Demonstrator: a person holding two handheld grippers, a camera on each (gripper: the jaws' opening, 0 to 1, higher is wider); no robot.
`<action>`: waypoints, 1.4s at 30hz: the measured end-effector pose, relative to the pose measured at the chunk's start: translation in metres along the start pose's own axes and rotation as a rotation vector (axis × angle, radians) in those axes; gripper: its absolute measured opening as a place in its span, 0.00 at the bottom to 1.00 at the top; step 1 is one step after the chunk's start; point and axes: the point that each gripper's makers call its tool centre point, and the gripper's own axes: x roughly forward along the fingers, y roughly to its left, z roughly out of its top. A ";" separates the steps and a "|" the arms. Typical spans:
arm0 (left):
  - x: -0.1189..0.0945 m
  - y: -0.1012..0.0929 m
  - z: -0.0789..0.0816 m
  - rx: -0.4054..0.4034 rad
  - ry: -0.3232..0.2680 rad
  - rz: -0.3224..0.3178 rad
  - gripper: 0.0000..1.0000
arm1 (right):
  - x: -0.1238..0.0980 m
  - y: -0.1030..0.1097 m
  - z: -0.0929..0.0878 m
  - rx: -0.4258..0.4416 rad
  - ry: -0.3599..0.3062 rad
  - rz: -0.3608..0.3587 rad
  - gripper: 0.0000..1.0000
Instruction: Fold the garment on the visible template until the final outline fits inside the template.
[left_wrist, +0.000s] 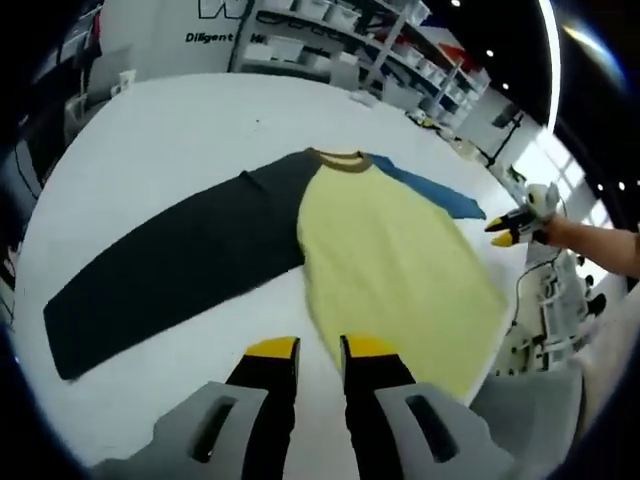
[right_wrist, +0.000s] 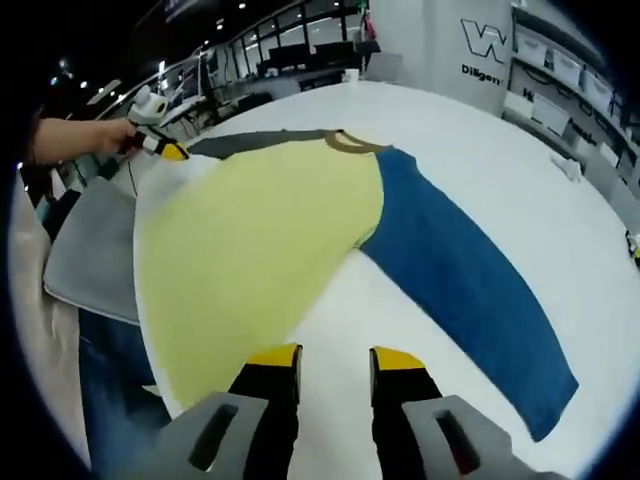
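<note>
Left gripper view has the garment (left_wrist: 380, 250) spread flat on the white worktop (left_wrist: 180, 130), yellow body ahead of the left claw (left_wrist: 320, 350), which hovers spread and empty just short of the hem with the dark sleeve (left_wrist: 170, 265) off to its left. Right gripper view sets the right claw (right_wrist: 335, 358), also spread and empty, above bare worktop between the yellow hem and the blue sleeve (right_wrist: 465, 275). A good first fold likely means pinching each sleeve near its cuff and laying it squarely across the body; no template outline can be made out.

Bare table (left_wrist: 150, 140) round garment (left_wrist: 390, 260)
</note>
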 end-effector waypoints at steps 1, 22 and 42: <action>0.004 0.003 0.008 0.011 -0.003 0.004 0.18 | 0.004 -0.008 0.008 -0.001 -0.011 -0.010 0.23; 0.083 0.085 0.102 0.196 0.026 0.109 0.32 | 0.072 -0.112 0.078 0.030 -0.018 -0.145 0.32; 0.095 0.142 0.097 0.211 0.141 0.154 0.21 | 0.110 -0.139 0.096 0.036 0.022 -0.129 0.24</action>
